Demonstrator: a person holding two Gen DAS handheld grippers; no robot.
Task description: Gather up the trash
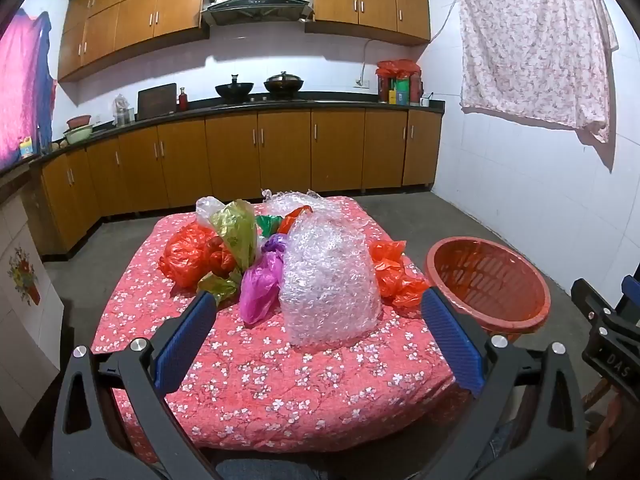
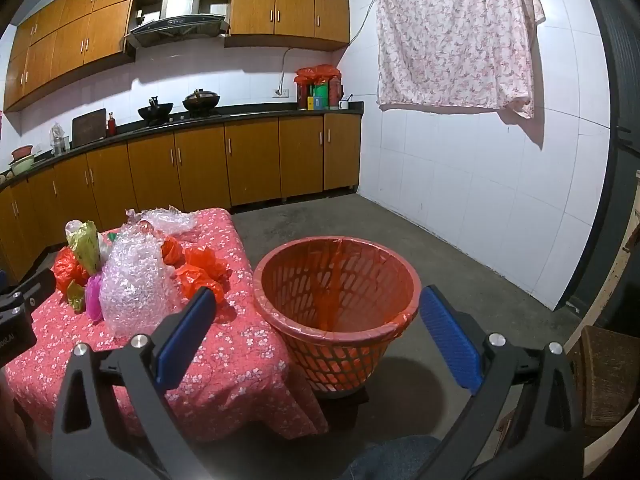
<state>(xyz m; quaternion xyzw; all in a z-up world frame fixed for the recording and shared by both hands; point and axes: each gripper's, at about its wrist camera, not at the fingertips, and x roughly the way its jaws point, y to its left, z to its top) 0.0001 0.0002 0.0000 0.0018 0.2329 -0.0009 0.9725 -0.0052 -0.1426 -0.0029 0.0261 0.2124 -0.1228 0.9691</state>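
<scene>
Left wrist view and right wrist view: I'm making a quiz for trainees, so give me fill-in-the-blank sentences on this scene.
1. The crumpled bags and the bubble wrap lie on a table covered by a ____ cloth with white flowers.
2. The basket beside the table is lined with an ____ bag.
3. Both the left gripper and the right gripper have their jaws ____.
4. So far the basket holds ____ trash.

Missing words: red; orange; open; no

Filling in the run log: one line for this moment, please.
left gripper: open, empty | right gripper: open, empty | trash: bubble wrap, plastic bags on table | basket: beside table
</scene>
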